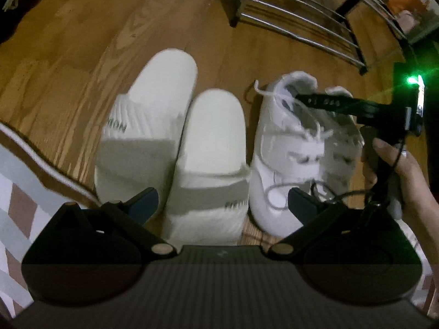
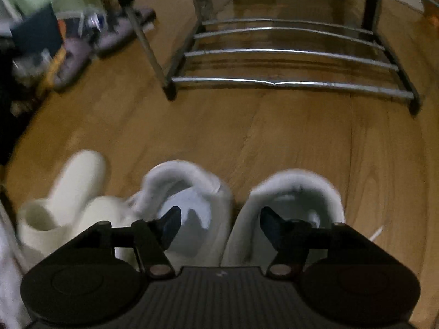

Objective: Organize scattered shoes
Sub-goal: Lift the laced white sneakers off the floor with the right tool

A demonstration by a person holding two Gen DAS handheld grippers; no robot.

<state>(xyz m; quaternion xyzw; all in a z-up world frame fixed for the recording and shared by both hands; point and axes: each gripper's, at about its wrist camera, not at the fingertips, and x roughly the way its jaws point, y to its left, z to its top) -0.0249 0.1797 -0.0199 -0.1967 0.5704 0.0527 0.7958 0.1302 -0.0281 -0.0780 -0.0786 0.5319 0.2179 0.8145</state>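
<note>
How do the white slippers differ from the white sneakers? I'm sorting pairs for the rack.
The slippers are smooth, lace-free slides with a ribbed band bearing lettering; the sneakers have laces and padded collars. The slippers sit staggered, one ahead of the other; the sneakers stand level, side by side. Both pairs are white, upright on the wooden floor, next to each other.

Two white slippers (image 1: 175, 137) are lying side by side on the wood floor (image 1: 68, 63), touching; two white laced sneakers (image 1: 299, 148) are sitting upright just beside them, heels toward the rack (image 2: 288, 54).
</note>
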